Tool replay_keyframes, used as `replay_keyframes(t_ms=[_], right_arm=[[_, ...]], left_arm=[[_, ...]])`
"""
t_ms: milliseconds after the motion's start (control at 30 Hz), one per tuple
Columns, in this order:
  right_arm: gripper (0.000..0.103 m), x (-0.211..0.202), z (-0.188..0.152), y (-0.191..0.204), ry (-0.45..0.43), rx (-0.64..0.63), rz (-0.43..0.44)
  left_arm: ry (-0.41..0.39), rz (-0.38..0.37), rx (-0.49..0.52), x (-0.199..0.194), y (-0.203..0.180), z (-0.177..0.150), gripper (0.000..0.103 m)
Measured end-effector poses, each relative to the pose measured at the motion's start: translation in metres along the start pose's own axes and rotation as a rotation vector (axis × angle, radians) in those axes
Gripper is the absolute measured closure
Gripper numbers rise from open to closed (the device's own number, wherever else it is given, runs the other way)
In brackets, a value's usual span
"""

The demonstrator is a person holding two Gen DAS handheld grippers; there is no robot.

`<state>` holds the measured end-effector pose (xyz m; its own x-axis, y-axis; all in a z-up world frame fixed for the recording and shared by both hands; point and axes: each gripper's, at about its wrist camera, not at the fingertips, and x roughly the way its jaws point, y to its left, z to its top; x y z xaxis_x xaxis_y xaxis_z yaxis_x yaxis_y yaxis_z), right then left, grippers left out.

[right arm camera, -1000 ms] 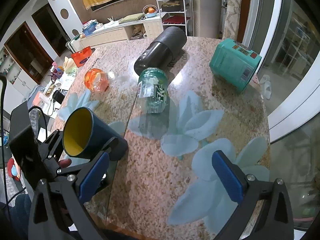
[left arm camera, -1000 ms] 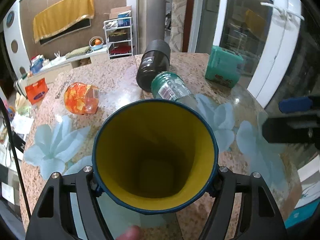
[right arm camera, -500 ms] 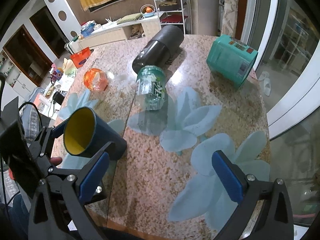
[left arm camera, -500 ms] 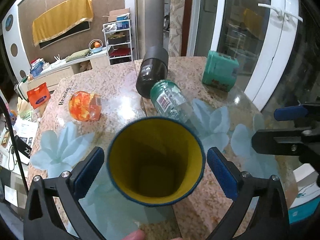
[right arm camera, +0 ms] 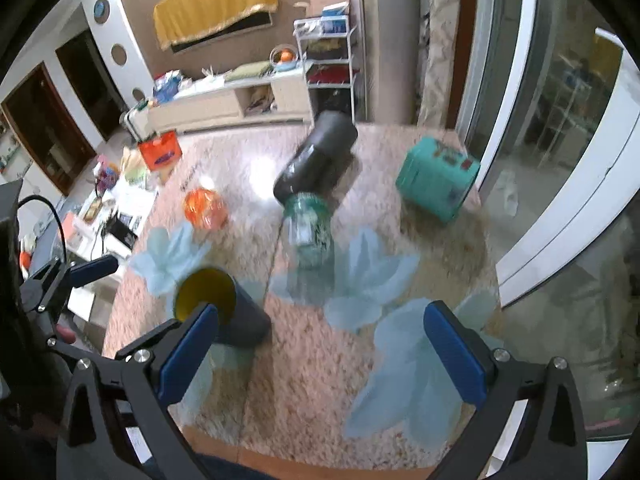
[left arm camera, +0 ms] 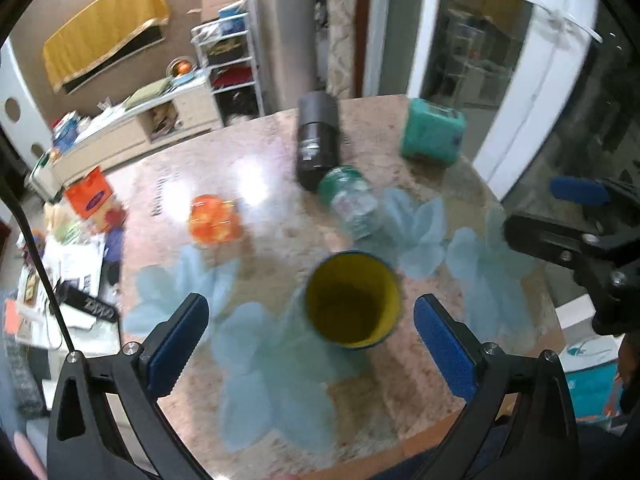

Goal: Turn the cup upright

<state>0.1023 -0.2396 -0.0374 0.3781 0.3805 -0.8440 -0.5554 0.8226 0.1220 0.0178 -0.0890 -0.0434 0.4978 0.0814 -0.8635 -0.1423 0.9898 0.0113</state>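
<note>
Lettering on table [left arm camera: 280,184] and bottle [left arm camera: 352,206] too blurred to read. Cup [left arm camera: 354,304] upright between wide-open, empty left gripper [left arm camera: 312,340]; right gripper [right arm camera: 320,348] likewise wide, empty.

light: daylit, bright | glare: tabletop [left arm camera: 248,184] sheen | blur: motion smear both views | edges: fisheye-bent, dark
</note>
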Motion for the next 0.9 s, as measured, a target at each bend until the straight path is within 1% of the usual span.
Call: replay_keyframes(t_ms=[67,100,133,233,300,467,667,800,900], right_arm=[[0.000,-0.002,0.002,0.008,-0.004,0.014,-0.018],[0.000,-0.002,0.003,0.015,-0.002,0.020,-0.019],[0.000,-0.001,0.003,0.020,0.000,0.022,-0.023],[0.000,-0.005,0.004,0.036,-0.016,0.029,-0.045],[0.000,-0.008,0.006,0.046,-0.027,0.037,-0.062],[0.000,-0.013,0.005,0.060,-0.051,0.066,-0.089],[0.000,-0.021,-0.004,0.073,-0.099,0.113,-0.136],[0.000,-0.017,-0.010,0.082,-0.070,0.128,-0.148],[0.000,-0.016,-0.011,0.084,-0.054,0.131,-0.150]], left_arm=[[0.001,-0.025,-0.043,-0.008,0.020,0.004,0.000],[0.005,-0.022,-0.049,-0.010,0.026,0.006,0.000],[0.012,-0.005,-0.047,-0.013,0.033,0.007,0.000],[0.020,-0.001,-0.042,-0.021,0.049,0.008,0.000],[0.022,-0.026,-0.036,-0.026,0.060,0.010,0.000],[0.025,-0.090,-0.015,-0.040,0.074,0.012,0.000],[0.033,-0.081,0.020,-0.045,0.084,0.010,0.000],[0.055,-0.082,0.016,-0.044,0.091,0.010,0.000],[0.069,-0.110,0.013,-0.044,0.091,0.010,0.000]])
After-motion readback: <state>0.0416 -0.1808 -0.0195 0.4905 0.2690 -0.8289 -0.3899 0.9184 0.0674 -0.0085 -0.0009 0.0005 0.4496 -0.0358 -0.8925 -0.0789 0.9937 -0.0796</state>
